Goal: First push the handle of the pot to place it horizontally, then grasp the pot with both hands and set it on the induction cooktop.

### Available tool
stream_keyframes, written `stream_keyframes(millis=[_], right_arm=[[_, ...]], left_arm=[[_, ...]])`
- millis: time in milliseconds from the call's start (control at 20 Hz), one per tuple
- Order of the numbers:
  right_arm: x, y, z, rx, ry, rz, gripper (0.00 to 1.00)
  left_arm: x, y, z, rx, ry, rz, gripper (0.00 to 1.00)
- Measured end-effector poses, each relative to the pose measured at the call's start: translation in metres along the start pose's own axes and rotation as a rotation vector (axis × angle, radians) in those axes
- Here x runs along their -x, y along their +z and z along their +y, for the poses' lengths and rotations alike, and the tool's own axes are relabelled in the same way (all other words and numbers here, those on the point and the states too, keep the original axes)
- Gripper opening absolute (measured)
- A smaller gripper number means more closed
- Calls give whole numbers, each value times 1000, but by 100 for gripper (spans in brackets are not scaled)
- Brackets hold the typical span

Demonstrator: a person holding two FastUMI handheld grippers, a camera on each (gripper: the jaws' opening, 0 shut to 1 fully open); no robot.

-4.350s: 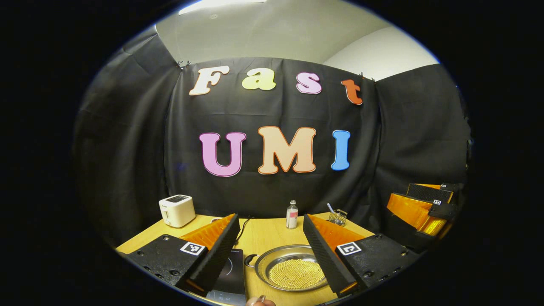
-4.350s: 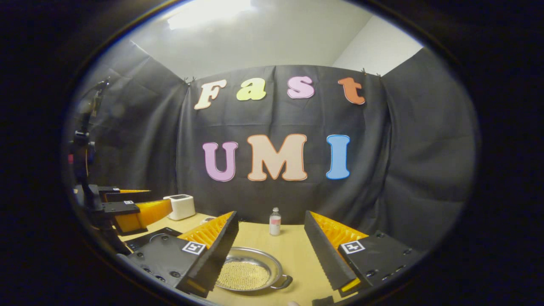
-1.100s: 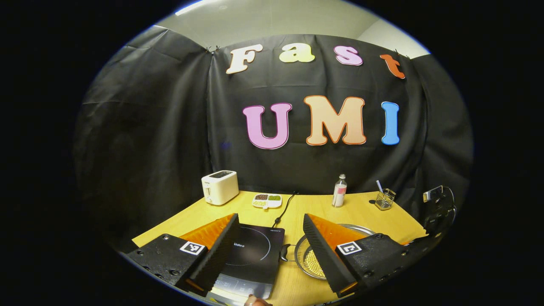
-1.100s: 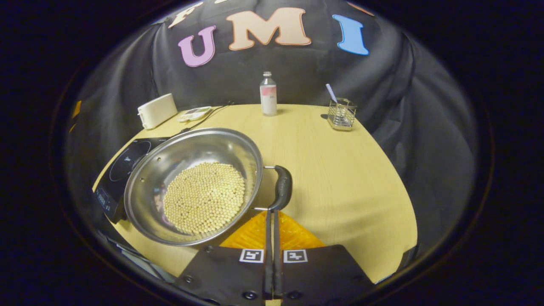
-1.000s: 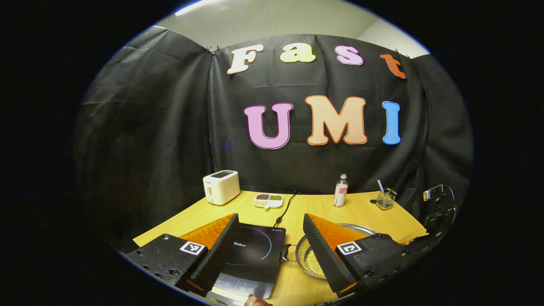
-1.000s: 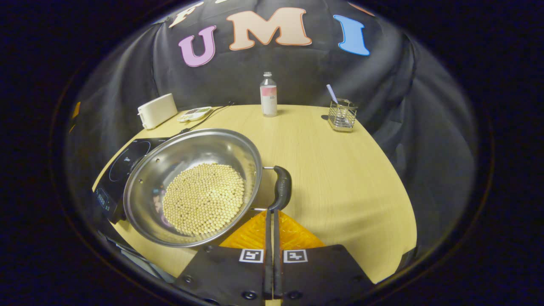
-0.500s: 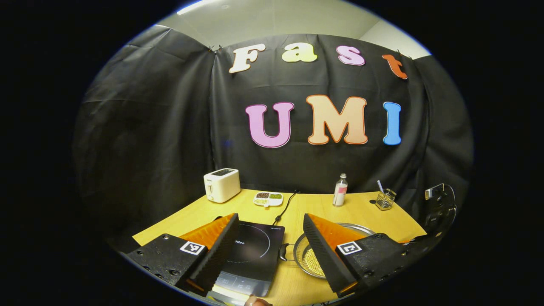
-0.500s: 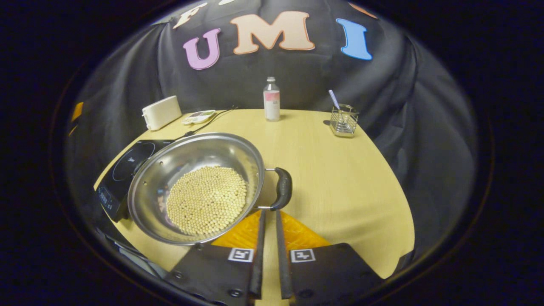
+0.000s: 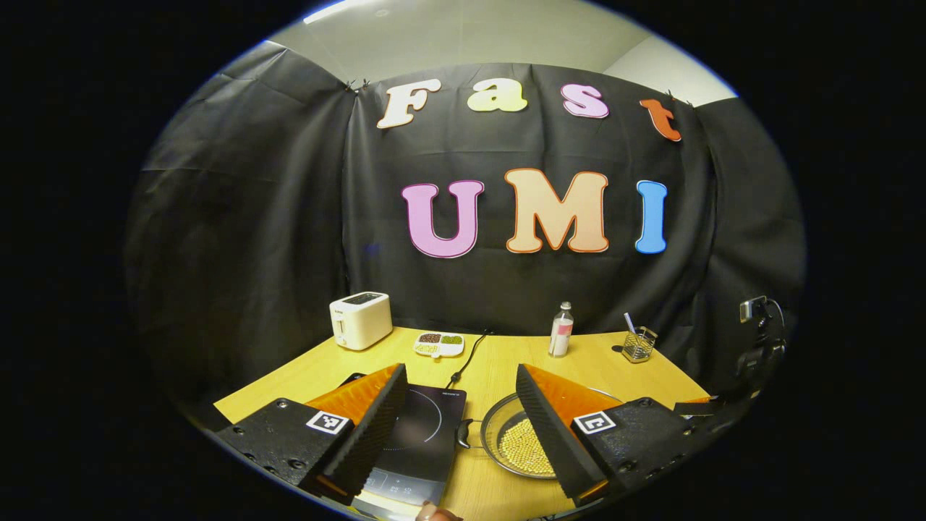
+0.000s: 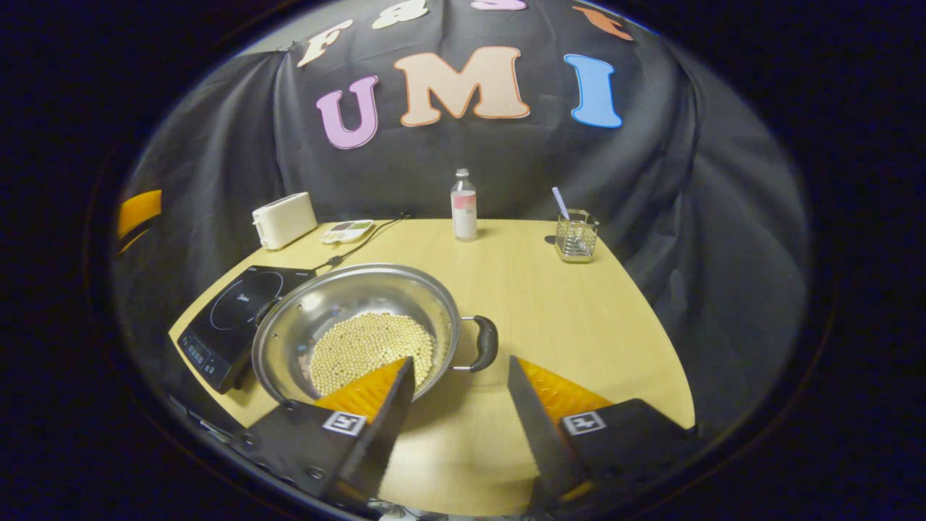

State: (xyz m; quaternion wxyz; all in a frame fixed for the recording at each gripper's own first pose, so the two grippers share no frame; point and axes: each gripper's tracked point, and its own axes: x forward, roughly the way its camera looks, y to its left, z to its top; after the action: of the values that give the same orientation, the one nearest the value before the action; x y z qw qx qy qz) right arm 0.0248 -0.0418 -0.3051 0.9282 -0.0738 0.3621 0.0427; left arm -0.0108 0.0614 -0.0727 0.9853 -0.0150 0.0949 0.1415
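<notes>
The shallow steel pot of pale beads sits on the wooden table beside the black induction cooktop. Both the right gripper and left gripper are spread wide, gripping nothing. Each should close squarely on its own black side handle before lifting level.

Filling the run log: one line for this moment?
left gripper: open, above table | right gripper: open, near pot handle | pot: on table beside induction cooktop, not yet on it
</notes>
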Motion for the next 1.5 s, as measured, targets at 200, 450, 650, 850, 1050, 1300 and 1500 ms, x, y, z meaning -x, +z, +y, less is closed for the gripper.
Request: stream_keyframes(millis=[200, 450, 650, 850, 1050, 1300, 1500], right_arm=[[27, 33, 10, -8, 36, -64, 98], [78, 92, 30, -13, 83, -231, 96], [103, 126, 38, -13, 102, -322, 96], [103, 134, 41, 31, 109, -330, 95], [70, 127, 36, 25, 79, -244, 96], [-5, 85, 21, -22, 34, -16, 96], [-55, 31, 2, -84, -10, 217, 97]], left_arm=[[6, 5, 4, 25, 16, -9, 97], [9, 17, -8, 26, -11, -50, 97], [7, 15, -19, 45, -27, -48, 99], [-3, 5, -36, 61, -72, -16, 97], [-38, -33, -40, 70, -125, 121, 97], [-96, -105, -30, 107, -157, 357, 97], [-122, -162, -20, 113, -157, 559, 98]])
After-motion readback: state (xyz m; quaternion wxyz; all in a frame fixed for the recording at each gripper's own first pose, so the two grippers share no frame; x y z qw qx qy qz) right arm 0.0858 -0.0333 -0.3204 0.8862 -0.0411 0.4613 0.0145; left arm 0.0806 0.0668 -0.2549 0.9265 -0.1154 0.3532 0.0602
